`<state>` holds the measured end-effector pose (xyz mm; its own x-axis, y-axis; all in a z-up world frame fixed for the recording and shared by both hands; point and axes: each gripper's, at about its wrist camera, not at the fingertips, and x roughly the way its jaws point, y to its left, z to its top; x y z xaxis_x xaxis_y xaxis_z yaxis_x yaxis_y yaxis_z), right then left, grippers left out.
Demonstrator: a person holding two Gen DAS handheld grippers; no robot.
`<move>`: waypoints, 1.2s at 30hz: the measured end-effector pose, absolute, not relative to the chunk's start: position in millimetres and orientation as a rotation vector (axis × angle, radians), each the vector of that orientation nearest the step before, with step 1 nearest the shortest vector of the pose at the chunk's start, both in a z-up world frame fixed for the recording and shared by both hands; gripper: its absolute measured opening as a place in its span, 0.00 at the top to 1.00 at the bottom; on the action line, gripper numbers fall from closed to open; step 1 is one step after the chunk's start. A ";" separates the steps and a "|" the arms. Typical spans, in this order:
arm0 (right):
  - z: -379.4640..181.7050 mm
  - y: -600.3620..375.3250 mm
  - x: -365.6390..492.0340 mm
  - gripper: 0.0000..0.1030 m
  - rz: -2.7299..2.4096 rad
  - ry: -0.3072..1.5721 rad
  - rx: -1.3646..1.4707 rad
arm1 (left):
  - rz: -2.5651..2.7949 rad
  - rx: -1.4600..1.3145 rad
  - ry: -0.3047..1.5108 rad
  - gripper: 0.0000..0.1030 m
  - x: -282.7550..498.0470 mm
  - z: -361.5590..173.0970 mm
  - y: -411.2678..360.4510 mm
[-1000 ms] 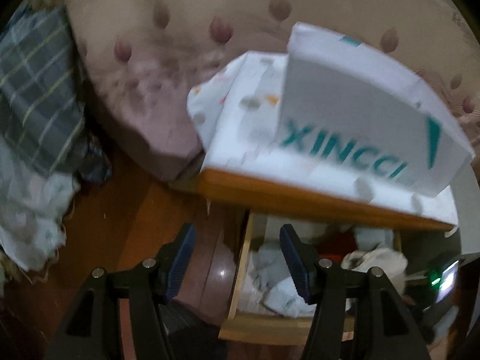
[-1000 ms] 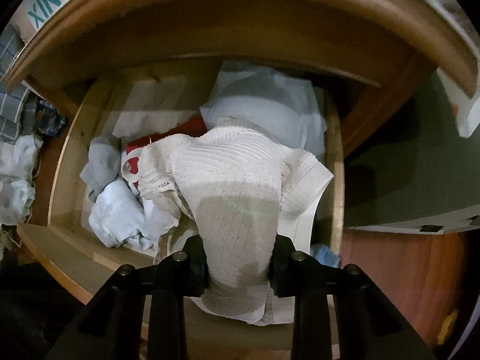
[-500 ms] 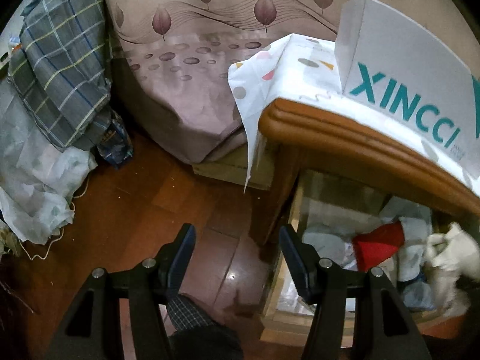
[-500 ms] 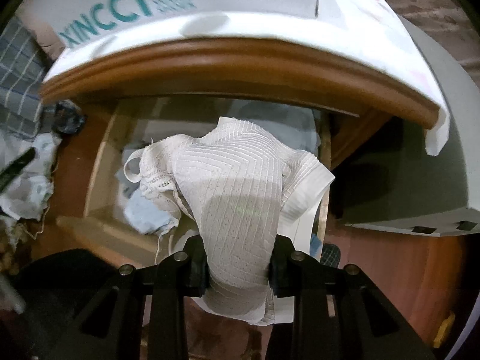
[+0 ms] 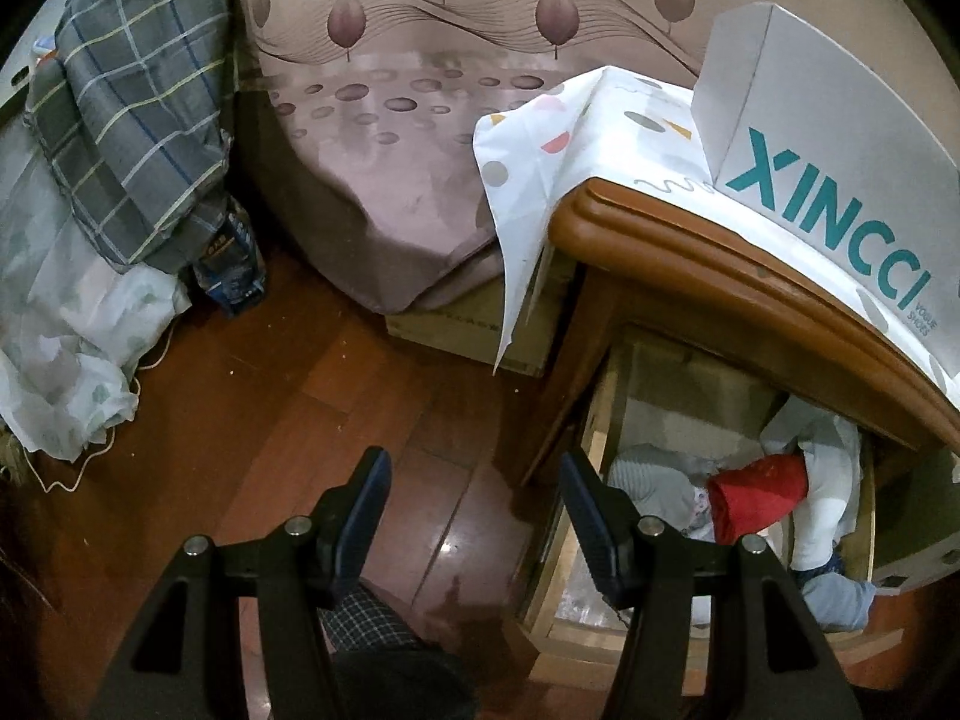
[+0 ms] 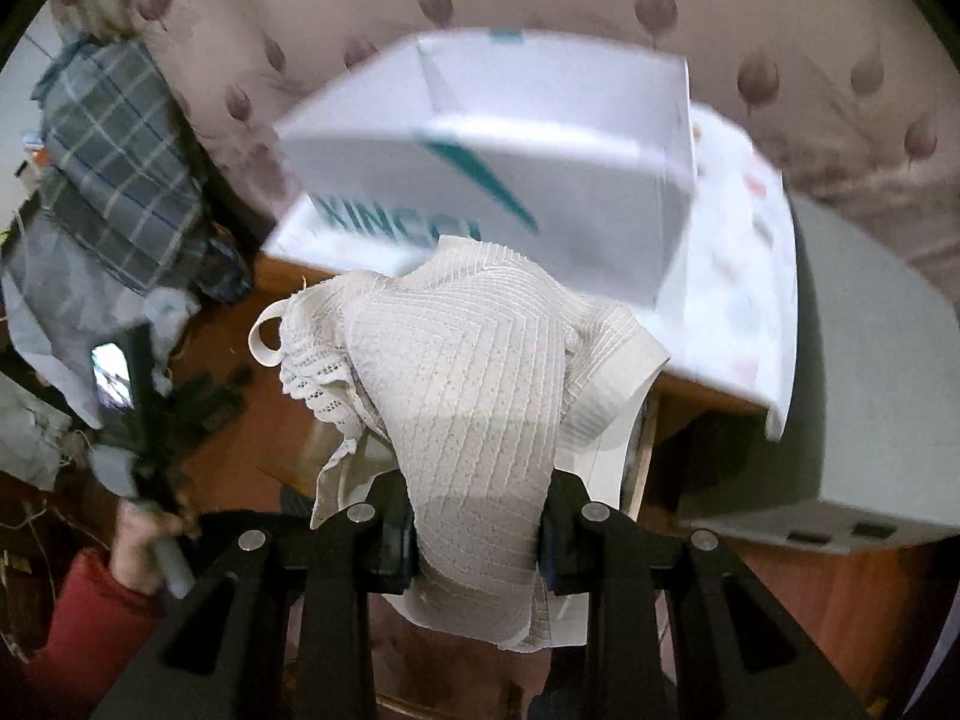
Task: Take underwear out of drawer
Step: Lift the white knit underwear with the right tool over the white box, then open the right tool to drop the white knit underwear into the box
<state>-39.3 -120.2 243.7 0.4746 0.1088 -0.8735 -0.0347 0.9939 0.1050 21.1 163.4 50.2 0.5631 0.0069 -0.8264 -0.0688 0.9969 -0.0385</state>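
**Underwear clear of the drawer, gripped by the right claw.**

Left wrist view: the left gripper [image 5: 474, 516] hangs released and empty over the floor [image 5: 336, 408], just left of the open drawer [image 5: 594, 456]. The drawer holds other clothes, among them a red item [image 5: 759, 501]; its far part is hidden under the cabinet top [image 5: 720, 276], and its right end is cut off. The underwear is not seen here.
Right wrist view: the right gripper [image 6: 477, 531] is clenched on the white underwear [image 6: 474, 396], which drapes over the jaws in front of the box [image 6: 510, 180], well above the drawer. The removal looks done; setting the garment down remains. The background is blurred, the drawer is almost wholly hidden behind the cloth, and the pads are covered.
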 end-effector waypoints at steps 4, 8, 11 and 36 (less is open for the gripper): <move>281.4 -117.7 -14.6 0.74 0.068 0.987 0.066 | 0.043 -0.070 0.974 0.42 21.2 50.3 162.9; 306.6 -124.9 22.5 0.74 0.016 0.930 0.047 | 0.042 -0.072 0.971 0.42 21.2 50.2 162.4; 315.3 -127.9 61.6 0.74 -0.033 0.901 0.002 | 0.038 -0.069 0.974 0.42 23.1 49.1 160.1; 190.3 -165.5 181.8 0.45 -0.118 1.160 0.025 | -0.025 -0.091 1.033 0.42 33.0 35.9 151.2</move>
<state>181.8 -165.5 190.3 0.3934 -0.0800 -0.9159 0.1063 0.9935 -0.0411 33.0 151.2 35.9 0.5120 -0.0641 -0.8566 -0.0220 0.9959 -0.0876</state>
